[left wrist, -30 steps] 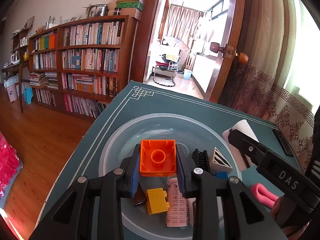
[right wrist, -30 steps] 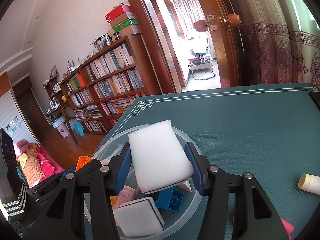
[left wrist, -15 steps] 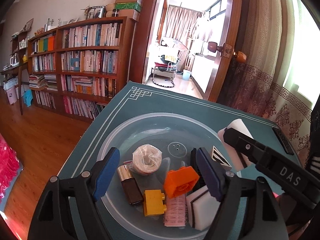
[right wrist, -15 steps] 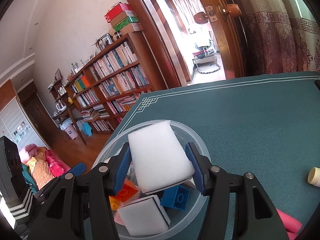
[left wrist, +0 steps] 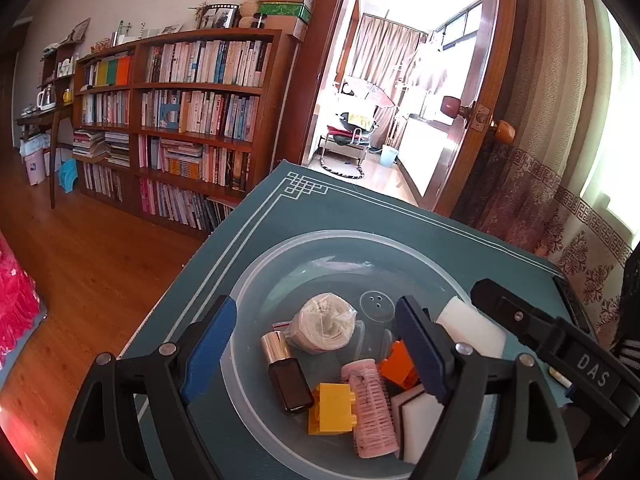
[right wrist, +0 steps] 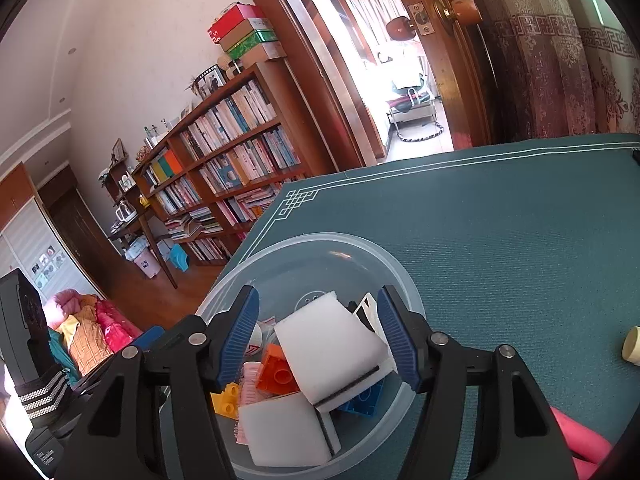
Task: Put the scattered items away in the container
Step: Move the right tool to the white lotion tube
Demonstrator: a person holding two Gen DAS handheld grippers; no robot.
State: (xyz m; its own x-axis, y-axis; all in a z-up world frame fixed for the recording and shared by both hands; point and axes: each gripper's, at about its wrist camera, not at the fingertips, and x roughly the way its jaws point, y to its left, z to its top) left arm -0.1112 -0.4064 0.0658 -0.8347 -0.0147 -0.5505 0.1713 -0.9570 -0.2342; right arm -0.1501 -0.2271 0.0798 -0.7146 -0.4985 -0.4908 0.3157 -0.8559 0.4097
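A clear plastic bowl [left wrist: 280, 268] [right wrist: 396, 276] sits on the teal table mat. It holds a bagged twine ball [left wrist: 324, 322], a brown bottle [left wrist: 286, 376], a yellow brick [left wrist: 332, 408], a pink hair roller [left wrist: 370, 408], an orange brick [right wrist: 276, 372], a blue brick [right wrist: 364, 400] and a white sponge [right wrist: 284, 428]. Over the bowl my left gripper [left wrist: 316, 304] hangs open and empty. Also above it, my right gripper [right wrist: 318, 300] is open. A second white sponge [right wrist: 332, 352] lies tilted on the pile below its fingers, with a gap on its left side.
A pink object [right wrist: 580, 440] and a cream cylinder [right wrist: 634, 346] lie on the mat [right wrist: 500, 240] to the right of the bowl. The mat's left edge [left wrist: 224, 236] drops to a wooden floor. A bookshelf and an open door stand behind.
The left gripper opened and the orange brick fell into the bowl. The right gripper let go of the white sponge, which dropped onto the pile.
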